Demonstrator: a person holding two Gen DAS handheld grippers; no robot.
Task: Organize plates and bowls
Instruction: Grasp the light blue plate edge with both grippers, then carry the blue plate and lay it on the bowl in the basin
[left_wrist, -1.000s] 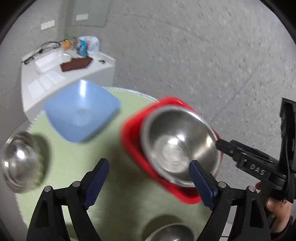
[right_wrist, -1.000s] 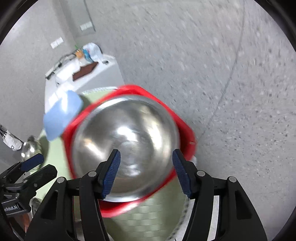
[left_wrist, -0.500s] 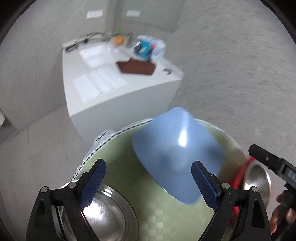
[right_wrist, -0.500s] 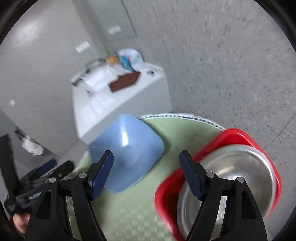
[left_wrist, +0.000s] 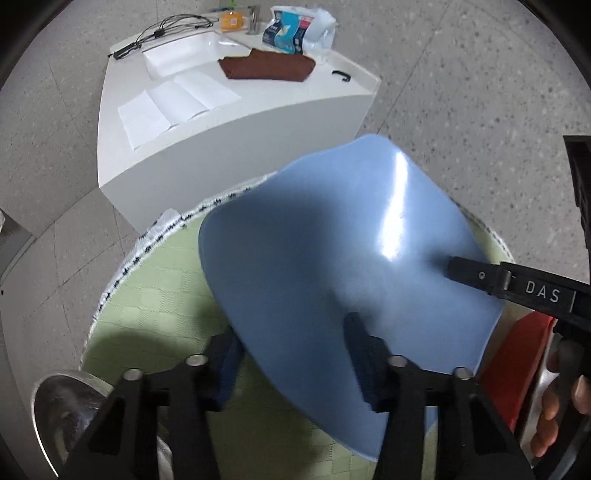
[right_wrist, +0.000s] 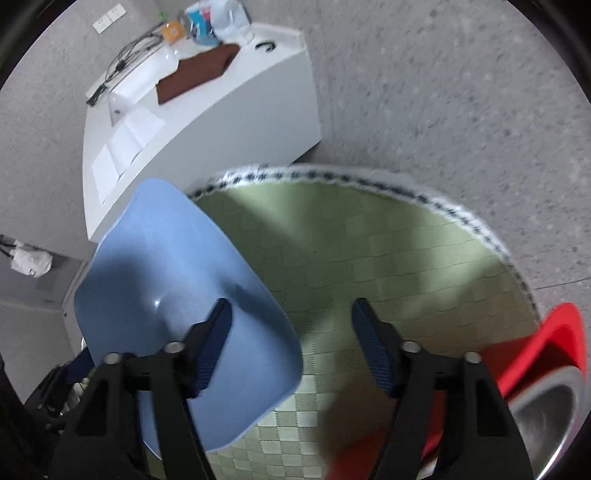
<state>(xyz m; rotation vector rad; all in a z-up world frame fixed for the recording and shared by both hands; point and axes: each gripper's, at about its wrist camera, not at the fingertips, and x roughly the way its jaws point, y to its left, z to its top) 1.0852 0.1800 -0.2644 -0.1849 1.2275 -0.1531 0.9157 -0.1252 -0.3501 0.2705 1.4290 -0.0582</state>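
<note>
straddling, left gripper (left_wrist: 291, 354): jaws part-closed either side of the near edge of the blue plate (left_wrist: 343, 258); one finger under the rim, the other over the face; whether the pads press it cannot be told.
blue plate: square, tilted, directly ahead of the left fingers and filling that view; in the right wrist view (right_wrist: 177, 314) it lies at the left finger and beyond.
right gripper (right_wrist: 291, 343): jaws spread wide, nothing between them but the green mat (right_wrist: 369, 258); its black arm reaches over the plate's far right side in the left wrist view.
red plate (right_wrist: 554, 332): right of the right gripper, holding a steel bowl (right_wrist: 546, 406).
second steel bowl (left_wrist: 66, 402): lower left of the left gripper, on the mat.
white cabinet (left_wrist: 236, 122): beyond the mat, carrying papers and a brown cloth (left_wrist: 267, 66).
</note>
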